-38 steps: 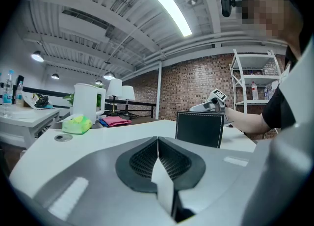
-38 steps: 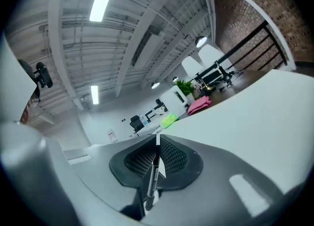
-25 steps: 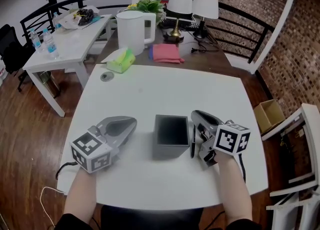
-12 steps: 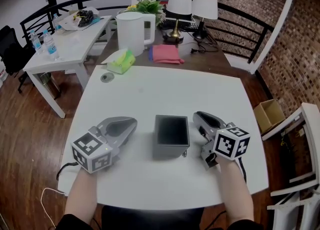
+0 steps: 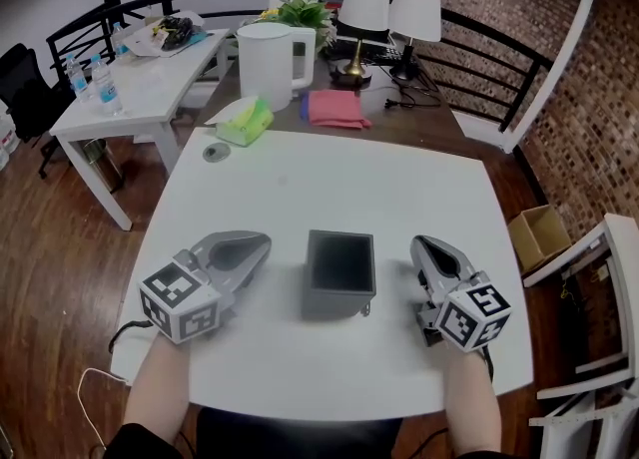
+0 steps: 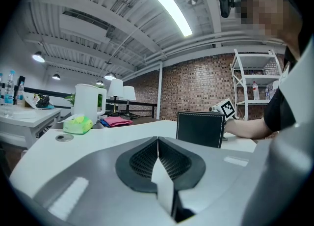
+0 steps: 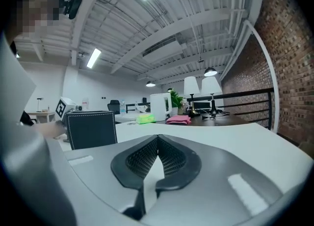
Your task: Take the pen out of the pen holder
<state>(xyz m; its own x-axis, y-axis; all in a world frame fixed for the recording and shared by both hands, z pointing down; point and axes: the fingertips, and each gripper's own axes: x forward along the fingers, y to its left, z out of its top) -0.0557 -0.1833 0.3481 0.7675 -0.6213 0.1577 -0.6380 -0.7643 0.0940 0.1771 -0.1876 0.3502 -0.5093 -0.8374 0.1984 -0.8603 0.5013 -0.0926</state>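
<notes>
Black and white-stitched, the pen holder [image 5: 339, 272] stands on the white desk [image 5: 329, 188] between the two grippers, just to the left of the right gripper [image 5: 426, 245] and to the right of the left gripper [image 5: 256, 244]. From above its inside looks dark and empty. A small dark piece, which I take to be the pen [image 5: 366, 307], lies on the desk against the holder's near corner, to the left of the right gripper's body and behind its tips. It is too small to be sure of its full length or which way it points.

Both grippers are empty. The right gripper's own view shows its ribbed pads pressed together with nothing between them, and the left gripper's view shows the same. Each lies low over the desk and points away from the person.

If that piece is the pen, the removal looks done, and the step in hand is to get clear of it cleanly. The right gripper should draw off to its own right and slightly upward, so that neither its body nor its marker cube sweeps back across the gap to its left where the pen lies. The holder is light enough to shift if nudged, and a bump could send the pen rolling toward the desk's near edge. The left gripper is best kept parked and out of play. Should the pen need moving well apart from the holder, the jaws must open first and approach it from above, across its shaft.
</notes>
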